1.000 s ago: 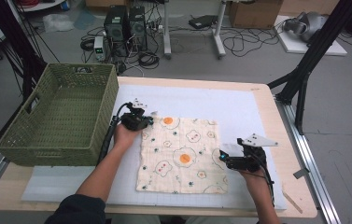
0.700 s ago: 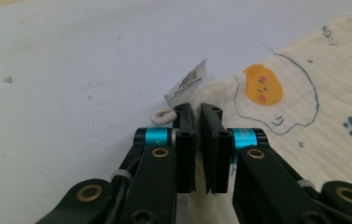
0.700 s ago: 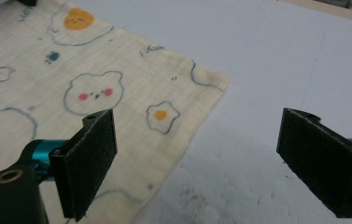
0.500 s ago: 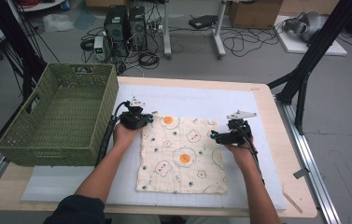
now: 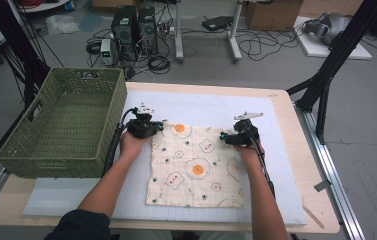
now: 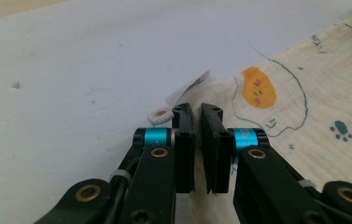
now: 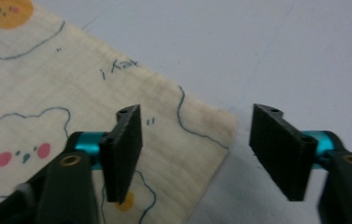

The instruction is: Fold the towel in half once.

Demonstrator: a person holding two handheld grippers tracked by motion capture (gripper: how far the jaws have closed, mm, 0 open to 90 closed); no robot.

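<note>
Now left tool [image 6: 197, 140] pinches cloth [image 5: 196, 167] corner; right tool [image 7: 201, 154] closing

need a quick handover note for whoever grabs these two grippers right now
Left gripper: shut on the cloth's far left corner, by its tag.
Right gripper: jaws have just been closing and stand apart around the far right corner, not pressing yet.
Cloth: egg-print, flat on the white mat; green wicker basket stands empty to its left.
Done: left corner gripped.
Left: probably close the right gripper on its corner, then lift or fold the cloth.
</note>
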